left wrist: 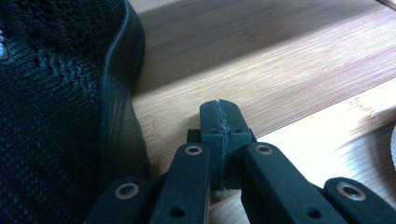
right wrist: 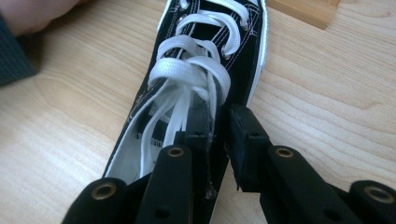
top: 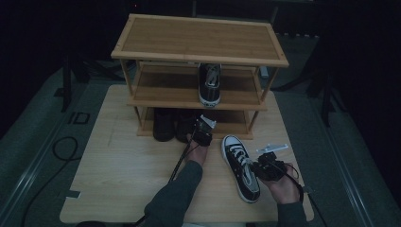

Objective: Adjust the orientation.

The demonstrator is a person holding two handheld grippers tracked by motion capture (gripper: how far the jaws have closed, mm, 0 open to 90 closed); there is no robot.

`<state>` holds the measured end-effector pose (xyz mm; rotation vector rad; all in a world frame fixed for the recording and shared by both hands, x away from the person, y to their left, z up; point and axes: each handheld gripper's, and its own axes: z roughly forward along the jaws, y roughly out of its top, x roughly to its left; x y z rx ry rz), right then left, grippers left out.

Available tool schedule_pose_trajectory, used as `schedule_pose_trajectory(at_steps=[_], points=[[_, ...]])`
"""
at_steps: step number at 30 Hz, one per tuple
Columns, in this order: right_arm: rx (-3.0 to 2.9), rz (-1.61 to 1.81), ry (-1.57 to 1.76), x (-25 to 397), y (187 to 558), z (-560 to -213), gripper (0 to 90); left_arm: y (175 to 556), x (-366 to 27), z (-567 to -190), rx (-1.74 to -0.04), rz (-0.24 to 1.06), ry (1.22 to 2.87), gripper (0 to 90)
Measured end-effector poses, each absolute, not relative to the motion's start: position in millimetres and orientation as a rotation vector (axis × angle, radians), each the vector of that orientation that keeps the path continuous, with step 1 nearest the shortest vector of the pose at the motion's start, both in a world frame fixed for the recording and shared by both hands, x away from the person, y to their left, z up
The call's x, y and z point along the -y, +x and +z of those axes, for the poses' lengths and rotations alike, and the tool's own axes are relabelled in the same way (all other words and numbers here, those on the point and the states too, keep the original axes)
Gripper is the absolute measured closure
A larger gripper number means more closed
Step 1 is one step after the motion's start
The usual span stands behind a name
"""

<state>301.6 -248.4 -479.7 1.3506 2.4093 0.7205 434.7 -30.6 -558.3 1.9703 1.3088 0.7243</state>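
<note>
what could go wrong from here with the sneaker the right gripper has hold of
The right gripper pinches only the thin side wall of the black-and-white sneaker near its opening, so the canvas could fold or slip out when lifted, and the loose white laces by the jaws could snag. The matching sneaker already sits on the middle shelf under a low top board, so a tilted shoe might bump it. The left gripper, shut and empty beside a black knit shoe, could nudge that shoe.
</note>
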Motion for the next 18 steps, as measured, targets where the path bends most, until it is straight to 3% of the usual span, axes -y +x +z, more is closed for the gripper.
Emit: schedule_pose_trajectory(at_steps=[9,13,18], points=[[-2.408,0.74,1.389,242,315,-496,78.6,435,31,-558,-1.309,0.725,1.97,90.0],[-2.43,0.762,1.37,245,316,-495,85.1,435,31,-558,-1.309,0.725,1.97,90.0],[-2.391,0.835,1.409,251,317,-491,86.8,435,31,-558,-1.309,0.725,1.969,90.0]])
